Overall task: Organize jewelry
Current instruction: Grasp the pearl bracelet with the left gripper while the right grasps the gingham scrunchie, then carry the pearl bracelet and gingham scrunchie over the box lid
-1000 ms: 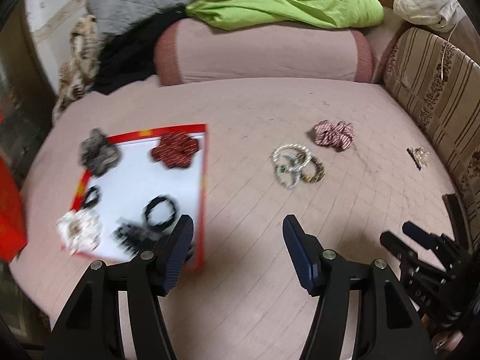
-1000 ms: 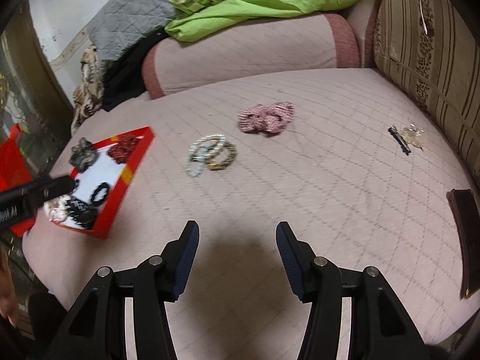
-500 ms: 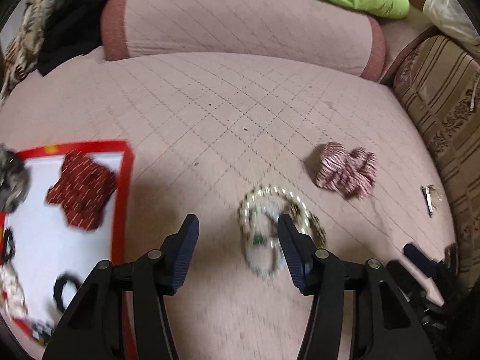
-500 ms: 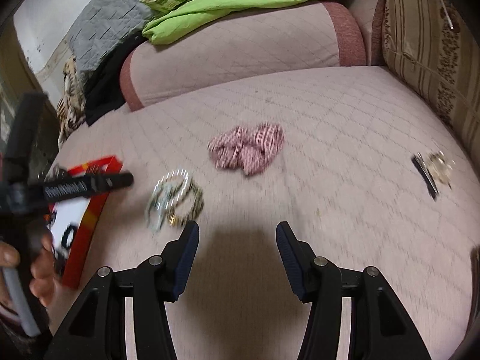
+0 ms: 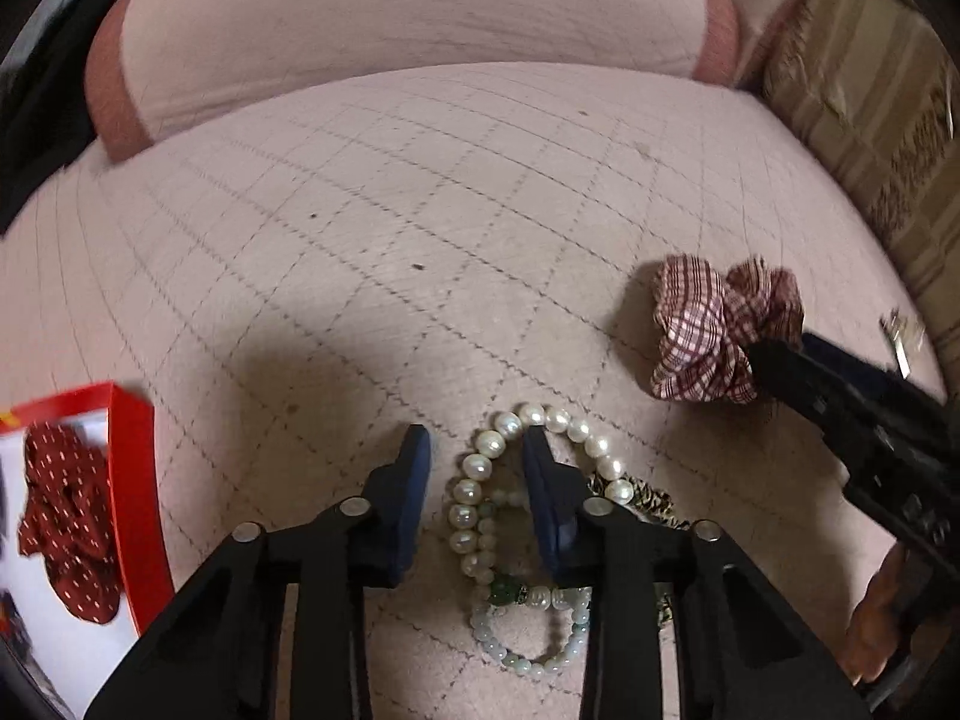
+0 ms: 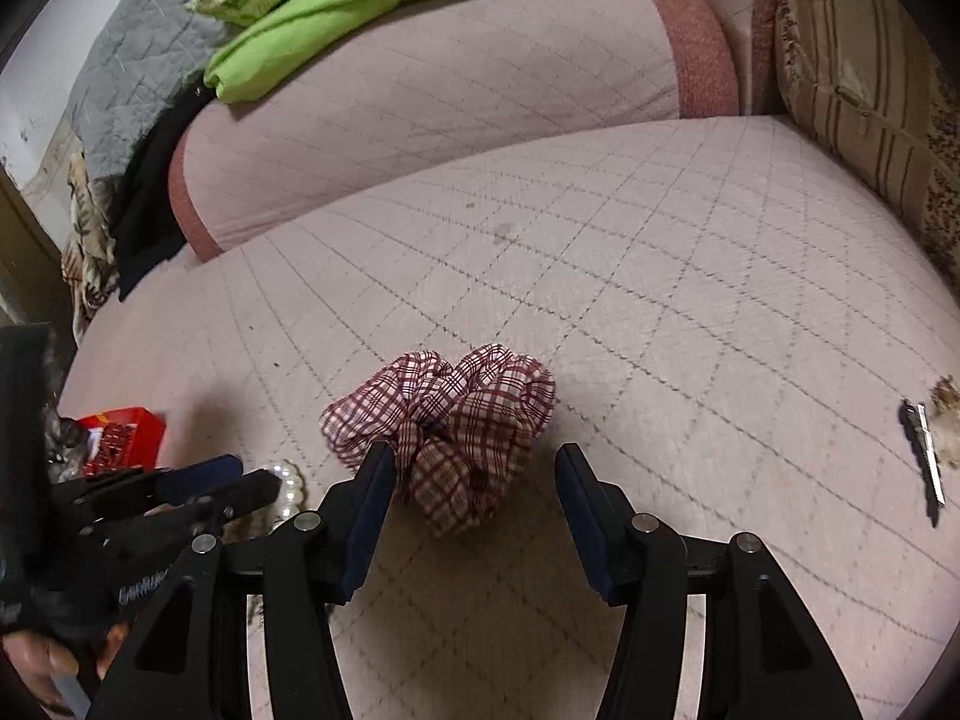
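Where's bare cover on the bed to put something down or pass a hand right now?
Free: the wide quilted cover between the bolster and the plaid scrunchie, and the stretch from the scrunchie right to the hair clip. Crowded: the near left, where the bead bracelets lie under the left tongs beside the red tray.

My two grippers, left (image 5: 474,450) and right (image 6: 474,468), are black plastic frames with silver screws, dark blue finger pads (image 5: 414,474) and white lettering.

Left gripper (image 5: 474,462) closing, right gripper (image 6: 474,480) agape
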{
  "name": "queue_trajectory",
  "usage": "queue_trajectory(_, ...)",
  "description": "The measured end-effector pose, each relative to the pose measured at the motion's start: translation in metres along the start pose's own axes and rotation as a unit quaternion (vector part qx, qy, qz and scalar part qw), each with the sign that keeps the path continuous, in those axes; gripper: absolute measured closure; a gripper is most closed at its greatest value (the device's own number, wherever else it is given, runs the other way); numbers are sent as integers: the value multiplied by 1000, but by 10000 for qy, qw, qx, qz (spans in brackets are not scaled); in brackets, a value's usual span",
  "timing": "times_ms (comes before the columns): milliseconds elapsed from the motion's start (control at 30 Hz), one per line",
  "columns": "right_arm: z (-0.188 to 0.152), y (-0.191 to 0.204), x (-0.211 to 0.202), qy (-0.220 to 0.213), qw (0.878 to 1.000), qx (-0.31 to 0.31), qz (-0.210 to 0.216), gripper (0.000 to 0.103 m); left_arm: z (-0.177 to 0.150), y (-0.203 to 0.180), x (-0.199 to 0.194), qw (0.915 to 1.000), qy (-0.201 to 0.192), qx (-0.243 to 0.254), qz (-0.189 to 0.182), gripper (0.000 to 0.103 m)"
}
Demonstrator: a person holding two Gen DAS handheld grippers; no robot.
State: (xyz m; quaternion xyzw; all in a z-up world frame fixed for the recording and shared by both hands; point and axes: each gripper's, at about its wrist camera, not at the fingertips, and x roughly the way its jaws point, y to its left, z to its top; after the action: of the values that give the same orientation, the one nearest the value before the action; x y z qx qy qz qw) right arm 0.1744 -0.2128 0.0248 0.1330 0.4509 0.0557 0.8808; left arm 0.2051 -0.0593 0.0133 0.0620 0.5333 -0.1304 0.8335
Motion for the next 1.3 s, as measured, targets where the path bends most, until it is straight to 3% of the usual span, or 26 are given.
queue_trajectory(67, 1, 0, 7, 38, 10000, 11, 0, 45, 0, -3, 0, 10000, -11, 91, 19, 94)
queue_trajectory(167, 6, 0, 11, 130, 9999, 38, 96, 87, 6, 5, -5, 9991, 1, -286, -318, 94)
queue_trajectory(233, 5, 0, 5, 92, 9999, 18, 146, 90, 9, 11, -12, 9977, -58, -510, -449, 94)
queue_trajectory(633, -26, 0, -82, -361, 9989, 87, 303, 92, -14, 7, -107, 9921, -666, -766, -743, 94)
queue_trajectory(1067, -98, 21, -163, -557, 9973, -161, 445, 92, -96, 4, -237, 9815, -1412, -786, -1026, 94)
queue_trajectory(1300, -129, 41, -192, -609, 9957, -314, 621, 92, -142, -1, -269, 9824, -1560, -771, -680, 94)
